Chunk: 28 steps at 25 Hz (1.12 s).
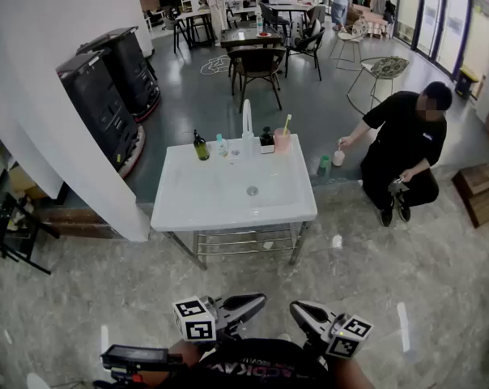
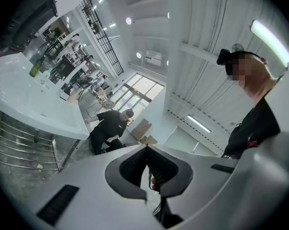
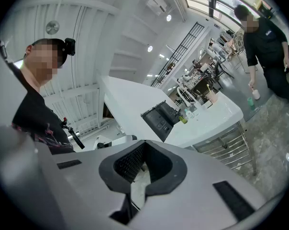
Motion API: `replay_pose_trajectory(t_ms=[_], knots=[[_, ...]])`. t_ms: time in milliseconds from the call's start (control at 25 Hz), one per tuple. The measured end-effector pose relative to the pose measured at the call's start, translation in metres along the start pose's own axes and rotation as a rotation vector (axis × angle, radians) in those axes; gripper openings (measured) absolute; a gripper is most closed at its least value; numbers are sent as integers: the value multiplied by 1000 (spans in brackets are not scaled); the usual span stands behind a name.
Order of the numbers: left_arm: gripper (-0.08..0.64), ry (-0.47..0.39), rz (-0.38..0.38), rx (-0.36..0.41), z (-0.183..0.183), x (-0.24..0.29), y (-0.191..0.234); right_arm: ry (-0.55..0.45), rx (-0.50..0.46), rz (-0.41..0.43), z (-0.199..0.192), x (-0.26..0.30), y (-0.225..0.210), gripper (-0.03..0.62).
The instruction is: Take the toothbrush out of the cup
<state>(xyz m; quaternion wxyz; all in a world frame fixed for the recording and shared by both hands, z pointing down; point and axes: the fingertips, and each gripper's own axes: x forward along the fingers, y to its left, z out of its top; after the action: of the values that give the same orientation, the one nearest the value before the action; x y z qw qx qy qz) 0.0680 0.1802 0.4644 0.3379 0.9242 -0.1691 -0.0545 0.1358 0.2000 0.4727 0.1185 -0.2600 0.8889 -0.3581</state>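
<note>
Jaws of left gripper [image 2: 146, 149] – closed, tips touching, nothing between them. Same for right gripper [image 3: 144, 143]: tips met, empty. No contact with any object on either side.

In the head view, both held low and close to the body at the bottom edge, jaws pointing forward, side by side and apart. Marker cube [image 1: 195, 318] on the left one, second marker cube [image 1: 350, 333] on the right one. Marbled floor [image 1: 366, 258] ahead of them.

Further out, well apart from both grippers: white washbasin [image 1: 188, 209] on a metal frame [image 1: 244, 241], drain in the middle of the bowl. Along its far edge, left to right – dark green pump bottle [image 1: 201, 147], small clear bottle [image 1: 221, 145], tall white faucet [image 1: 246, 116], dark low container [image 1: 266, 140], then pink cup [image 1: 282, 140]. Yellow toothbrush [image 1: 287, 124] standing in the cup, leaning right, handle end up above the rim. Cup upright, just right of the dark container.

To the right of the washbasin, a crouching person [image 1: 406, 148] in black, one hand on a pale cup [image 1: 338, 157] at floor level, green cup [image 1: 324, 165] just beside it. Left of the washbasin, a white wall [image 1: 58, 136] and two black machines [image 1: 107, 96] behind it. Chairs and tables [image 1: 257, 55] in the far room.
</note>
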Motion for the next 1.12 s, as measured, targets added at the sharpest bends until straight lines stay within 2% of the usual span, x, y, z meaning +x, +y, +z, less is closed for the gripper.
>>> replay_pose_trajectory(t_ms=[360, 600, 1120], knots=[[9, -6, 5, -1, 6, 1, -4, 10, -3, -4, 3, 1, 2, 9], [9, -5, 9, -3, 7, 1, -1, -2, -8, 22, 6, 3, 2, 9], [9, 2, -1, 7, 22, -4, 9, -21, -1, -2, 18, 21, -8, 9]])
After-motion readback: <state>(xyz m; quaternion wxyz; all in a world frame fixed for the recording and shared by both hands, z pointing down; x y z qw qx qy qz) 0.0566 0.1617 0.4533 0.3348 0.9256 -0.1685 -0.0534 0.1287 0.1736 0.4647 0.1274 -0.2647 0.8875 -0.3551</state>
